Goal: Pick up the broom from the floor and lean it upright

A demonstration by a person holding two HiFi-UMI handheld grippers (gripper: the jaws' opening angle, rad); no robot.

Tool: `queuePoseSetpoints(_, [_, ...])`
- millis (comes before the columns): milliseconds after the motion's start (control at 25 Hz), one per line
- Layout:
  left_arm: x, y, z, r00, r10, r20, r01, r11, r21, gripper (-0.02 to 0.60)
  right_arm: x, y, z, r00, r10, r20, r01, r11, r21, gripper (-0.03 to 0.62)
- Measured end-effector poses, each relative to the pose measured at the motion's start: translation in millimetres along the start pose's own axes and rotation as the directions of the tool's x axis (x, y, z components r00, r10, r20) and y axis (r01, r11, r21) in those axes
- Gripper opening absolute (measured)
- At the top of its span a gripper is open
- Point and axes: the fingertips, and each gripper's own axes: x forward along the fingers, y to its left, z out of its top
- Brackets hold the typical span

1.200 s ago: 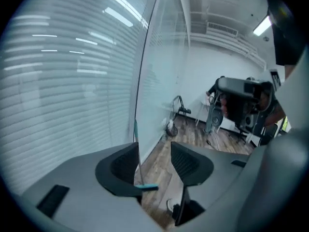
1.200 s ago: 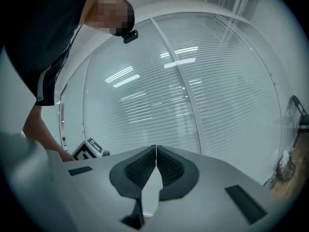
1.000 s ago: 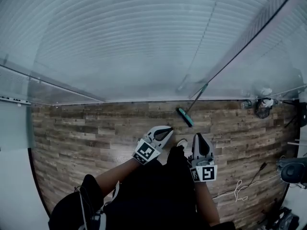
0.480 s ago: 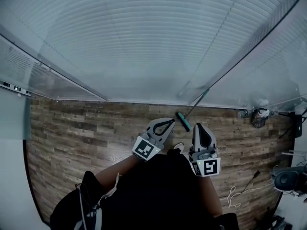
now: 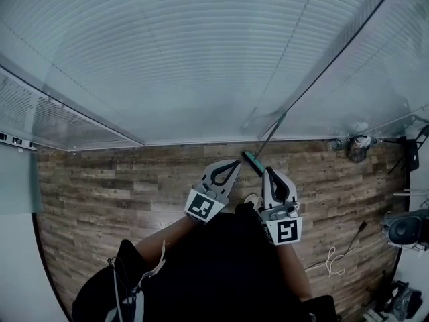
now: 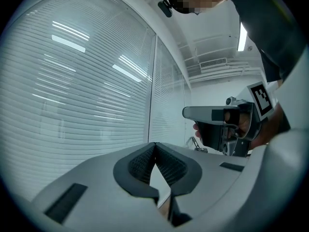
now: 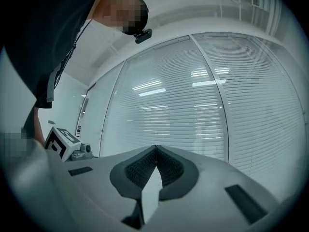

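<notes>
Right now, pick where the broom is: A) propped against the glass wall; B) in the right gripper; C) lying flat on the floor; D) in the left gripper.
A: the broom stands head down on the floor, handle tilted against the glass wall.

Office, blind-covered glass partitions [image 5: 201, 59], wood-plank floor [image 5: 100, 186], ceiling strip light [image 6: 242, 30]

There were one broom [image 5: 251, 159], two grippers (the left gripper [image 5: 236, 162], the right gripper [image 5: 268, 170]) and one white cord [image 5: 332, 260].

Matt, weathered-looking wood-plank floor [image 5: 114, 186]; smooth, glossy glass wall [image 5: 167, 59] with soft reflections.
</notes>
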Motion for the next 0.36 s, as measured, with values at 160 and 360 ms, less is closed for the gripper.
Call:
queuePoseSetpoints(160, [-6,2,-2,1.0,-0.006,0.004,0.006,1.0,-0.005,0.018,-2,5,0,1.0,-0.018,-0.021,0.018,1.0,-0.009,0.018])
queuePoseSetpoints(360, [-15,7,0,1.0,-0.007,0.013,0.007,1.0,-0.016,0.018,-5,13,2,1.0,-0.024,0.017,0.023,1.0,0.016,0.018])
